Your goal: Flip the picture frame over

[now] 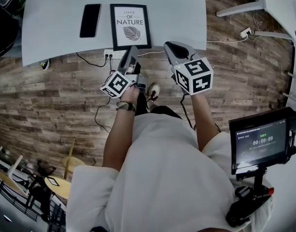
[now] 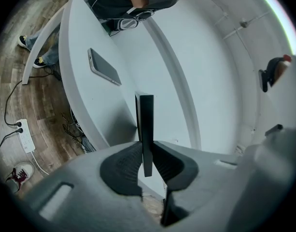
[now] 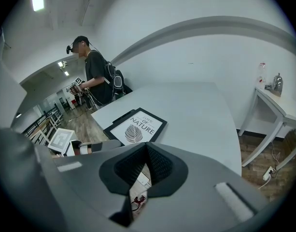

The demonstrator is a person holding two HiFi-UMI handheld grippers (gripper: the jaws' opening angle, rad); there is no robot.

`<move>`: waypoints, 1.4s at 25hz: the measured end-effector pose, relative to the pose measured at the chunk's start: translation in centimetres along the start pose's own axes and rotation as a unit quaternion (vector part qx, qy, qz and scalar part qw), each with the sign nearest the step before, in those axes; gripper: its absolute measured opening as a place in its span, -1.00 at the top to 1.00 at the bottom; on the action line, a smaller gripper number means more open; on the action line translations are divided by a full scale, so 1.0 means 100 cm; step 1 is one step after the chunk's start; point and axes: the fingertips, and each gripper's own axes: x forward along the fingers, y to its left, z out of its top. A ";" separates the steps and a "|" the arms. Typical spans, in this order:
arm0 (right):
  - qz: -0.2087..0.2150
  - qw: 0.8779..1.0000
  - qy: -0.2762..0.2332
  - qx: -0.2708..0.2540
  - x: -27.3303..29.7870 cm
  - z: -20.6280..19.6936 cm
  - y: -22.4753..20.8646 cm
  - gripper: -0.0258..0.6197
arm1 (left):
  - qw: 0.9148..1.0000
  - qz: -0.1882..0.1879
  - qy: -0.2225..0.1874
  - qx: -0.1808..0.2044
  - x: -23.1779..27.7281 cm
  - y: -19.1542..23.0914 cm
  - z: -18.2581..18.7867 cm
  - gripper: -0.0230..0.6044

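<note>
The black picture frame with a leaf print lies face up on the white table, its near edge at the table's front edge. My left gripper is shut on that near edge. In the left gripper view the frame shows edge-on, pinched between the two dark pads of the left gripper. My right gripper hovers just right of the frame's near corner, off the table edge. It is shut and holds nothing. In the right gripper view the frame lies beyond the closed right gripper.
A black phone lies on the table left of the frame. A power strip with cables sits on the wooden floor under the table edge. Another person stands beyond the table. A small monitor is at my right.
</note>
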 end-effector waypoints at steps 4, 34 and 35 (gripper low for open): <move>0.000 1.000 0.007 0.000 -0.001 -0.006 0.000 0.92 | 1.000 0.013 0.013 -0.012 0.002 0.009 -0.007 0.70; 0.003 1.000 0.024 0.003 0.002 -0.019 0.003 0.92 | 0.985 0.018 0.009 -0.172 -0.006 0.042 -0.029 0.68; 0.003 1.000 0.024 0.003 0.002 -0.019 0.002 0.92 | 0.985 0.021 0.010 -0.168 -0.006 0.045 -0.028 0.68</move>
